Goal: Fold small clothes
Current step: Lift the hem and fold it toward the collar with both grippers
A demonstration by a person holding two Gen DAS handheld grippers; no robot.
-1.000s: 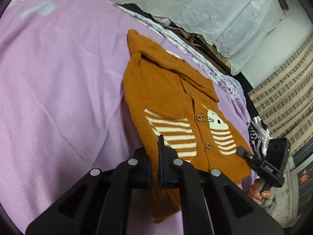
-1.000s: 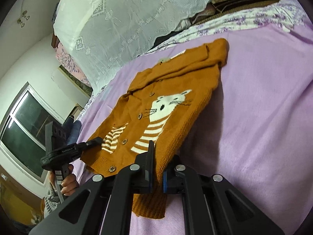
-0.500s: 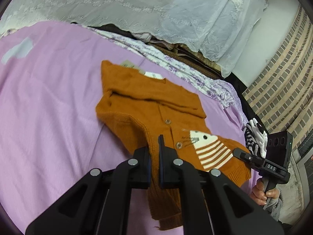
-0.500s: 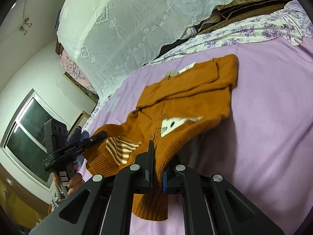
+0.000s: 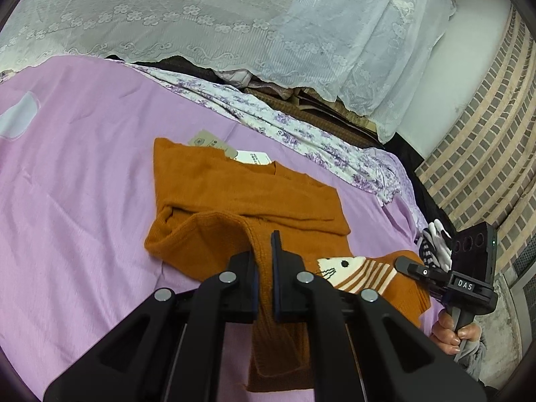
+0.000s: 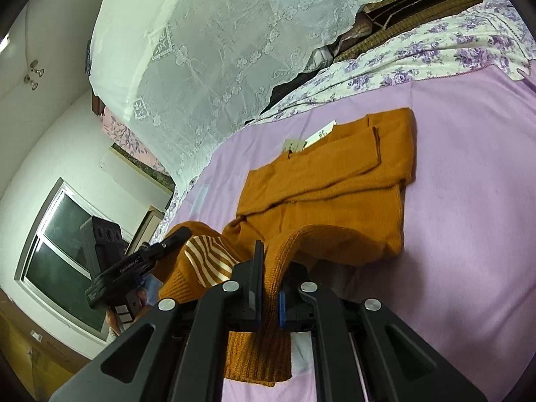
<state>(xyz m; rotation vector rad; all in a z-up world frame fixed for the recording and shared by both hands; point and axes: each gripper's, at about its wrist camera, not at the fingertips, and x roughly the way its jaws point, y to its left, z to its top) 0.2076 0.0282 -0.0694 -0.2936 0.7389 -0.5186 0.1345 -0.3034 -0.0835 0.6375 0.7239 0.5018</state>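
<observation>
A small orange knit cardigan (image 5: 248, 194) with a white striped cat motif lies on the purple bed sheet (image 5: 77, 174), sleeves folded across its chest, paper tags at the collar. My left gripper (image 5: 264, 251) is shut on the cardigan's ribbed bottom hem and holds it raised over the body. My right gripper (image 6: 268, 261) is shut on the other hem corner of the cardigan (image 6: 335, 181). The lifted lower half curls toward the collar. Each gripper shows in the other's view: the right one (image 5: 412, 266), the left one (image 6: 167, 243).
A white lace cover (image 5: 234, 16) drapes over piled bedding at the back. A floral purple cloth (image 5: 301, 130) borders the sheet. A brick-pattern wall (image 5: 485, 140) stands to the right, a window (image 6: 57, 244) to the left. Striped garments (image 5: 432, 244) lie by the bed's edge.
Both grippers have lifted the cardigan's bottom hem and carried it forward toward the collar. The cat motif, flat before, now folds over and is mostly hidden.
</observation>
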